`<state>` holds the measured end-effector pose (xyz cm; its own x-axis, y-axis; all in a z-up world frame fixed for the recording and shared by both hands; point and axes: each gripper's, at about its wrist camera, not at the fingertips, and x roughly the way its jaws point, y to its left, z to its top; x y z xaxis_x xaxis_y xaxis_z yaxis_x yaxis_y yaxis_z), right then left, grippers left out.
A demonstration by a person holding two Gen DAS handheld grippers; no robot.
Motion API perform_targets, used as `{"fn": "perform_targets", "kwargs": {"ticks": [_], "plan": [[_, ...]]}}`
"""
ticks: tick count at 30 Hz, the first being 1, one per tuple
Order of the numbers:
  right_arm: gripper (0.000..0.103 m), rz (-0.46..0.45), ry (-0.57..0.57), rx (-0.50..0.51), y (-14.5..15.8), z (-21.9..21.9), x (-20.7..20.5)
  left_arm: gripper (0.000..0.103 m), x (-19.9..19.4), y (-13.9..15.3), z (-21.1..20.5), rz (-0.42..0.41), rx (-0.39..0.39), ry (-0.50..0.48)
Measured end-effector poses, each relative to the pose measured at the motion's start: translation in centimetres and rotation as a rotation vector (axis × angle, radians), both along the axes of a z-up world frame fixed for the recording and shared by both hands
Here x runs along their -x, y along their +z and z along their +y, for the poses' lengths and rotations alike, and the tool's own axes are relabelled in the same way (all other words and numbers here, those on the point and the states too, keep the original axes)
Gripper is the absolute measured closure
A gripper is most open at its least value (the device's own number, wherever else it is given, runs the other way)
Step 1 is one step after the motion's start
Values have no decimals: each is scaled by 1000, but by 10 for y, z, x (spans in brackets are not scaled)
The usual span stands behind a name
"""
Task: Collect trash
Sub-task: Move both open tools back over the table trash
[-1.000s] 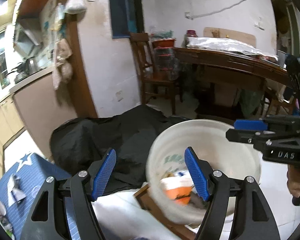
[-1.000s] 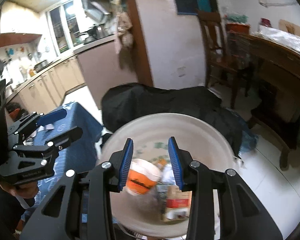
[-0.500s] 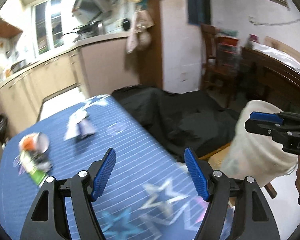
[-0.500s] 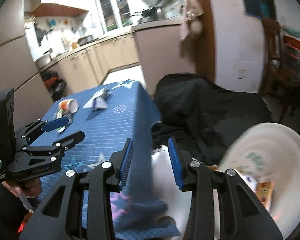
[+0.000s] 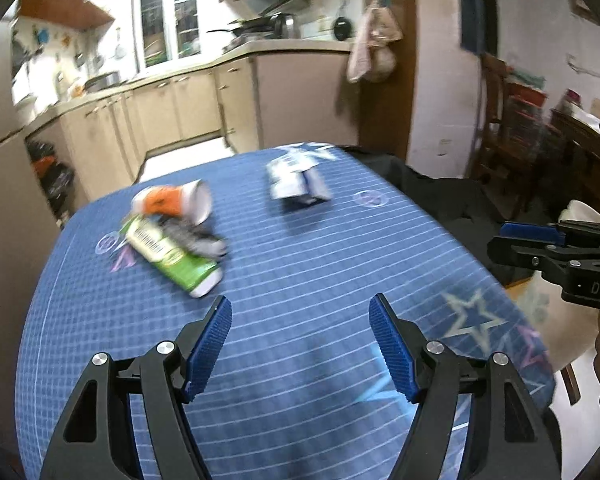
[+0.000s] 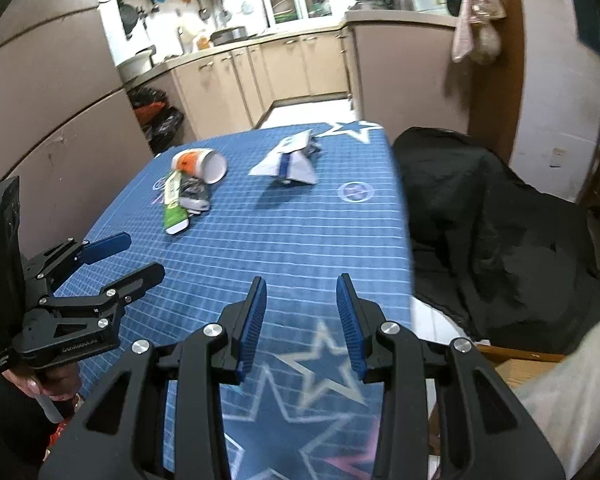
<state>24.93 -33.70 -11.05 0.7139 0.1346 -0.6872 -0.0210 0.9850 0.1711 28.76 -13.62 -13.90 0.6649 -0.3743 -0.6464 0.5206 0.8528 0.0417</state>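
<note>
You swung both grippers off the bucket (image 5: 580, 216) to the table (image 5: 340, 248) — left gripper (image 5: 300, 344) wide, right gripper (image 6: 300, 320) narrower, both empty. The cup (image 5: 176, 204), green packet (image 5: 172, 256) and folded paper (image 5: 298, 184) remained to collect.

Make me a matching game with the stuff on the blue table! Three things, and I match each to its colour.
Things:
1. cup
2. flat packet
3. folded paper

Colours:
A. green and white
B. white with blue
C. orange and white

Pairs: 1-C, 2-A, 3-B
</note>
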Motion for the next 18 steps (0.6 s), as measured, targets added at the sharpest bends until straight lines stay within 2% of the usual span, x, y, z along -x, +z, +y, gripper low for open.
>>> {"fn": "perform_targets", "kwargs": {"ticks": [13, 18], "plan": [[68, 44, 79, 15, -20, 48, -65, 31, -57, -14, 80, 38, 15, 221], [68, 58, 112, 18, -29, 62, -87, 31, -82, -24, 96, 99, 33, 289]]}}
